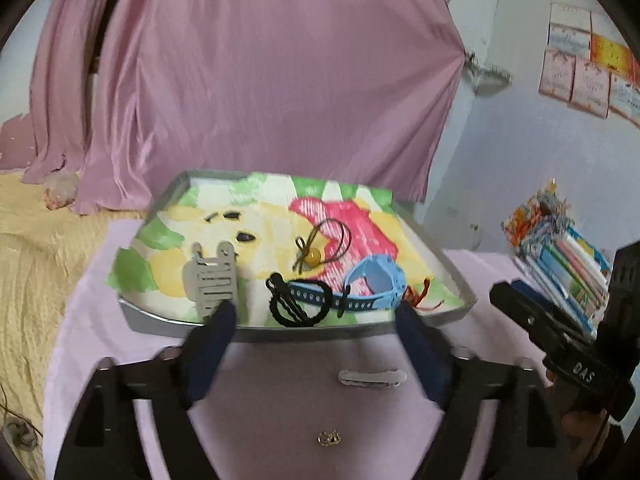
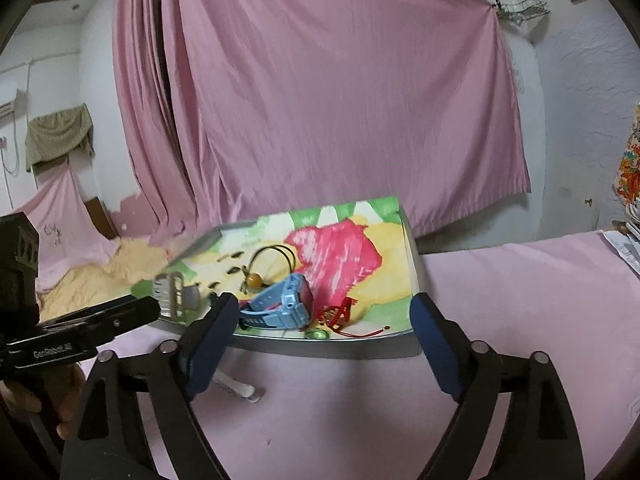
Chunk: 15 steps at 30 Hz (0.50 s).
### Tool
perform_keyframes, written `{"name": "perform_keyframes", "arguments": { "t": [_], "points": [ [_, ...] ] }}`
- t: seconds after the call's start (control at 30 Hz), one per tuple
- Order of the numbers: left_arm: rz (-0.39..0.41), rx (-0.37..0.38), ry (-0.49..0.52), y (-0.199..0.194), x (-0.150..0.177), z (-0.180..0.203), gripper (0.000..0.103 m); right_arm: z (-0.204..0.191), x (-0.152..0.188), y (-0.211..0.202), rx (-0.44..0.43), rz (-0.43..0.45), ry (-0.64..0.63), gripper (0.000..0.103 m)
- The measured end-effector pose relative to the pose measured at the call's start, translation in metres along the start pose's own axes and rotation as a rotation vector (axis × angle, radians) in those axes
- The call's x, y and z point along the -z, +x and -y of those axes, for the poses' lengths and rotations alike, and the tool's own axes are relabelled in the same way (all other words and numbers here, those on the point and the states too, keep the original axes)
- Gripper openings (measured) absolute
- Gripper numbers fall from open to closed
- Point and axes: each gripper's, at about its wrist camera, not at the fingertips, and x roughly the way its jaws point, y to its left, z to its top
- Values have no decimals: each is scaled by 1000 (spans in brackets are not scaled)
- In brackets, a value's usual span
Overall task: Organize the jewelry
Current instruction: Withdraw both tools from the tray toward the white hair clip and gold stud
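A large pink curtain [image 1: 256, 80] hangs over most of the back wall. To its right the white wall [image 1: 520, 152] carries some paper calendar sheets [image 1: 580, 76]. To the left of the curtain lies a yellow textured blanket [image 1: 36, 264]. In front of the curtain stands a table with a pale pink cloth [image 2: 520, 300]. Far left of the curtain, a beige cloth [image 2: 60, 136] hangs on the wall.

Both wrist views face the curtain, close above the shared tray [image 1: 168, 322]; right view from farther right.
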Motion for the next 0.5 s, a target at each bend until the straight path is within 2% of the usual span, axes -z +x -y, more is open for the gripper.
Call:
{"name": "perform_keyframes", "arguments": {
  "t": [0.1,0.23,0.33,0.5],
  "points": [
    [47,-3,-11,-15,4,-2,92,-1,4,-13,3,43,10,91],
    [111,-43,-2,-32,10,-3,100,-3,10,-30,7,93,10,92],
    [144,-66,13,-41,14,-2,101,-6,15,-41,13,114,2,93],
    [153,-95,46,-51,25,-3,102,-12,20,-50,15,133,-22,93]
  ]
}}
